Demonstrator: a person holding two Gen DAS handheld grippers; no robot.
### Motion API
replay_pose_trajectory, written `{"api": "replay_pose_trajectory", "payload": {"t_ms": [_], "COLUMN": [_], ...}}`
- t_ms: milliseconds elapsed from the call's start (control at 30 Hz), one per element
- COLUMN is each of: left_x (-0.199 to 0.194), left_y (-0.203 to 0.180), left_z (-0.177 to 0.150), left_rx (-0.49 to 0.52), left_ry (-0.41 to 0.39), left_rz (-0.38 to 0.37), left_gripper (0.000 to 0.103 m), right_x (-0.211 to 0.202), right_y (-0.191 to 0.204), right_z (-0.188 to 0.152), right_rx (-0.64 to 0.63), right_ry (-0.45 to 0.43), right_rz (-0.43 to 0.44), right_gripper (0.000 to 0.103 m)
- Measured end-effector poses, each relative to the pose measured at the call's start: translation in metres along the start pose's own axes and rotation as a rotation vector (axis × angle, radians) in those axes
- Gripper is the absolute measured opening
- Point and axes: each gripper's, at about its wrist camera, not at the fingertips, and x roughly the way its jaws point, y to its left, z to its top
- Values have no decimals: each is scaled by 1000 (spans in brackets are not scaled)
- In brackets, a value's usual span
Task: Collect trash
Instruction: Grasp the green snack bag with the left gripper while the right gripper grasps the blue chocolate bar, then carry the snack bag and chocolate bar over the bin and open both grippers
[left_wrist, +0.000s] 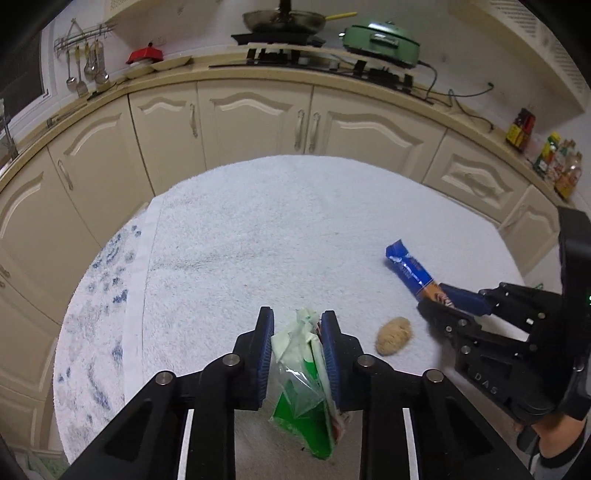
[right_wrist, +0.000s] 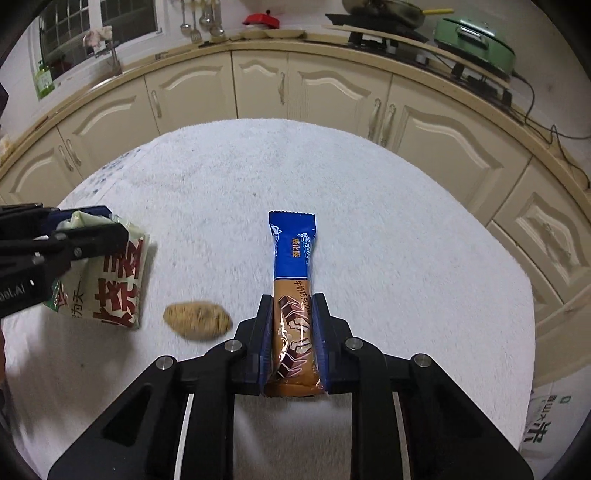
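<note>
Over white towel (right_wrist: 332, 192), left gripper (left_wrist: 297, 325) clamping green packet (left_wrist: 303, 376), right gripper (right_wrist: 292, 306) clamping blue-brown wrapper (right_wrist: 293, 258), blurred brown lump (right_wrist: 197, 320), perhaps crumpled paper, between.

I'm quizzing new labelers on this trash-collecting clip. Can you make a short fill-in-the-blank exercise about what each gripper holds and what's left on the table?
1. The left gripper is shut on a crumpled ____ and white packet.
2. The right gripper grips a wrapper that is brown at one end and ____ at the other.
3. The tan lump lies on the white towel, held by ____ gripper.

Missing words: green; blue; neither
</note>
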Motion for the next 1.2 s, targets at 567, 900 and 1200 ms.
{"api": "replay_pose_trajectory", "payload": {"t_ms": [567,900,1200], "left_x": [-83,-72,-13], "left_y": [-108,-259,-418], "left_z": [-41,-74,-108], "left_rx": [162,358,546], "left_ry": [-120,-71,56], "left_rz": [-101,-219,-301], "left_gripper": [16,17,17], "right_x": [-116,-203,-237], "right_y": [-36,-107,-182], "right_z": [-82,-198,-321], "right_rx": [245,455,666], "right_ry": [-197,-291,-265], "right_rz": [38,-60,-197], "right_gripper": [20,20,20]}}
